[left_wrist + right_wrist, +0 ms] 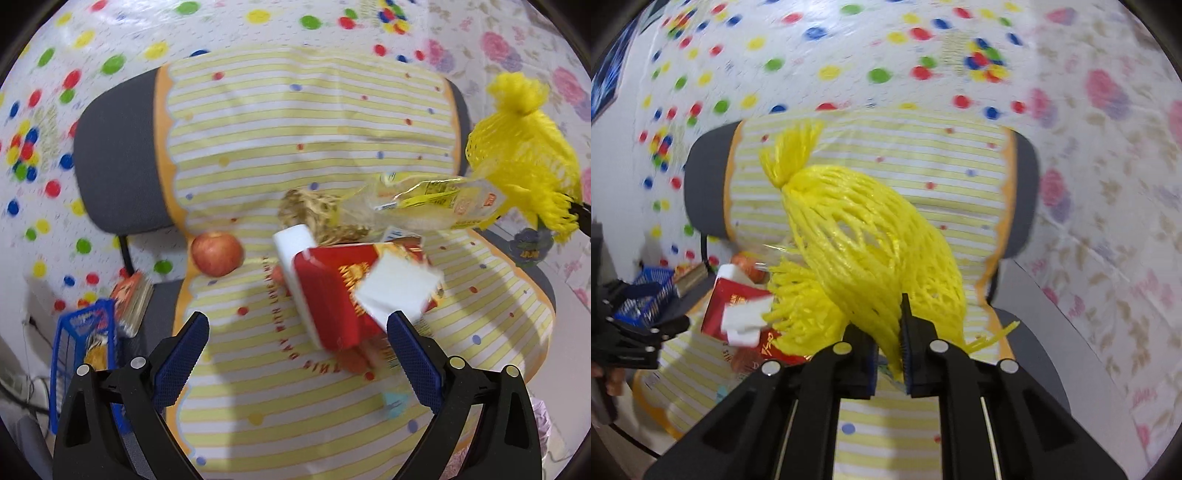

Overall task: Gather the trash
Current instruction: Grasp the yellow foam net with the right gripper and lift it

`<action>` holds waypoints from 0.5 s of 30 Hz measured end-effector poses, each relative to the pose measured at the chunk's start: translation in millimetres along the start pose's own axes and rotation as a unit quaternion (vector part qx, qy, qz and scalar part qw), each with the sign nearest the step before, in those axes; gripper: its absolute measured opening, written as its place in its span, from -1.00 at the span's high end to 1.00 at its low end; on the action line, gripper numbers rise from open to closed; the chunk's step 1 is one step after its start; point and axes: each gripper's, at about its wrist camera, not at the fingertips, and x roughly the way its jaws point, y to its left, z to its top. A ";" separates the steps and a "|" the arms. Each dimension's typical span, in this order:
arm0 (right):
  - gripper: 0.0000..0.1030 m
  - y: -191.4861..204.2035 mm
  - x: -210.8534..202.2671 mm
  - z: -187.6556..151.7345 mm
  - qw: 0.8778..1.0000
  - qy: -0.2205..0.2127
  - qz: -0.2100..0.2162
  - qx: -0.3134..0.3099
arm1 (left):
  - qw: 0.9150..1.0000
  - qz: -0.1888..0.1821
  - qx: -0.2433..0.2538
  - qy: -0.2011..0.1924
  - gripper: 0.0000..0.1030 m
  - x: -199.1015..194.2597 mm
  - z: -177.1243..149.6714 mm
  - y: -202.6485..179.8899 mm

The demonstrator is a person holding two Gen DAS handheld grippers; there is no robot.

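Note:
My right gripper (890,347) is shut on a yellow foam fruit net (871,251) and holds it up above the chair seat; the net also shows at the right of the left wrist view (524,158). My left gripper (297,325) is open and empty above a chair seat covered with a yellow striped cloth (266,387). Just ahead of it lie a red and white carton (332,291), a clear snack wrapper (428,203) with dry shreds, and a red apple (217,253). The carton also shows in the right wrist view (735,310).
A blue mesh basket (85,354) stands on the floor at the left of the chair, with a book (133,299) beside it. The chair back (306,129) rises behind the seat. Dotted and flowered sheets cover the walls.

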 end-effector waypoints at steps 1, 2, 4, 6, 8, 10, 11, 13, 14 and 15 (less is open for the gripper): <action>0.81 -6.3 -0.8 -3.3 1.000 0.009 0.002 0.014 | 1.000 -0.007 0.003 0.001 -0.84 2.0 0.8 -4.2; 0.81 -10.1 0.4 -5.7 1.000 0.017 0.006 0.025 | 1.000 -0.013 0.004 0.003 -0.83 3.2 -0.1 -6.9; 0.81 -20.8 5.9 -17.5 0.998 0.034 0.009 0.056 | 1.000 -0.025 0.005 0.010 -0.83 5.6 -4.5 -15.0; 0.81 -29.1 11.4 -29.8 0.995 0.048 0.017 0.082 | 1.000 -0.025 0.011 0.013 -0.83 6.5 -11.3 -23.2; 0.81 -32.1 18.8 -40.6 0.993 0.062 0.028 0.099 | 0.999 -0.024 0.015 0.017 -0.83 7.6 -16.0 -27.0; 0.81 -31.4 24.3 -50.9 0.991 0.071 0.036 0.107 | 0.999 -0.027 0.017 0.014 -0.83 4.0 -16.6 -28.5; 0.81 -29.0 23.2 -54.9 0.991 0.071 0.038 0.108 | 0.999 -0.028 0.017 0.013 -0.83 2.1 -16.1 -28.7; 0.81 -28.3 18.4 -61.1 0.992 0.069 0.036 0.104 | 0.999 -0.041 0.011 0.005 -0.83 -3.9 -10.5 -28.8; 0.81 -28.5 17.3 -63.5 0.992 0.070 0.034 0.100 | 0.999 -0.046 0.007 0.001 -0.83 -5.8 -6.9 -29.6; 0.81 -28.8 16.9 -67.6 0.992 0.073 0.035 0.097 | 0.999 -0.050 0.006 -0.003 -0.83 -6.1 -2.9 -30.4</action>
